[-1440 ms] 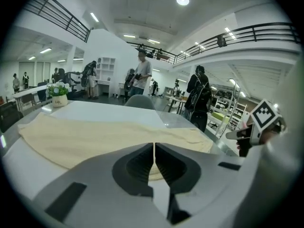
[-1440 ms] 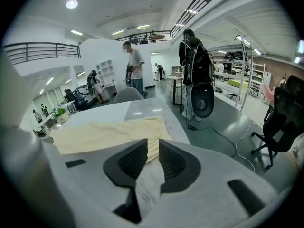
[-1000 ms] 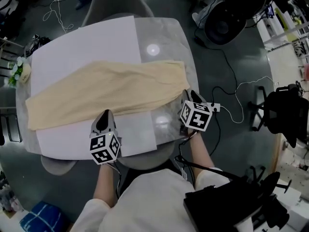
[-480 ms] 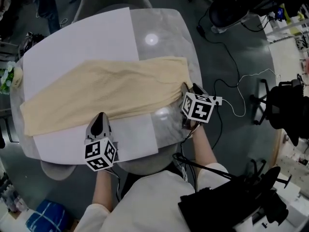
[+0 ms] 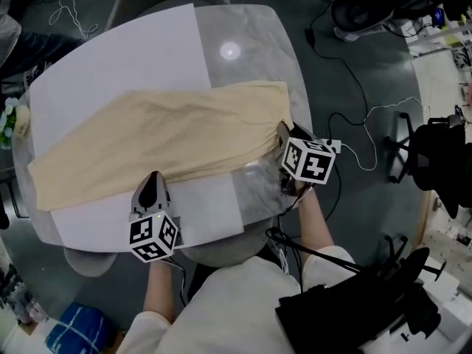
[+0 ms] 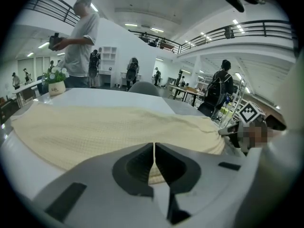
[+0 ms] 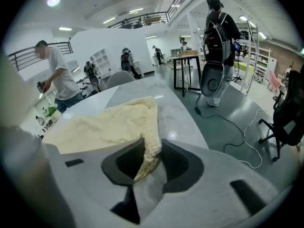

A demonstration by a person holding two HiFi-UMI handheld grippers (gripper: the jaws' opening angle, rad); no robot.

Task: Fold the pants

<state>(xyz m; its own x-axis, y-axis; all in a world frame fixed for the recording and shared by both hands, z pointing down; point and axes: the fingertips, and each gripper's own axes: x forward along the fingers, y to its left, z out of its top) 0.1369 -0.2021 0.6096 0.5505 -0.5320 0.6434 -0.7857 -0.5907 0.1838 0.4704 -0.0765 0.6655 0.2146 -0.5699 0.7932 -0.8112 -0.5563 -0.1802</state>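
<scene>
**Right jaws on the waist end, left jaws together at the near hem**

The right gripper (image 7: pixel 152 156) has a bunched fold of cream cloth standing between its two jaws. The jaws have just been closing and now press on that fold from both sides. The cloth is the waist end of the pants (image 7: pixel 111 122), at its near corner. In the head view this gripper (image 5: pixel 282 132) sits close to the table's right edge.

The left gripper (image 6: pixel 154 148) has its jaws together, with only a thin slit between them. Its tips meet the near long edge of the pants (image 6: pixel 95 129). I cannot tell whether any cloth is caught in the slit. In the head view the left gripper (image 5: pixel 152 177) is near the middle of the table's near edge, pointing away from the person.

The pants (image 5: pixel 162 135) lie flat and stretched out across the table (image 5: pixel 254 57). They run on a slant from the near left corner, where the leg ends lie, up toward the right edge. Most of their length rests on a white sheet (image 5: pixel 110 61) that covers the left part of the table. The waist end lies on the bare glossy top beyond the sheet's right edge.
</scene>
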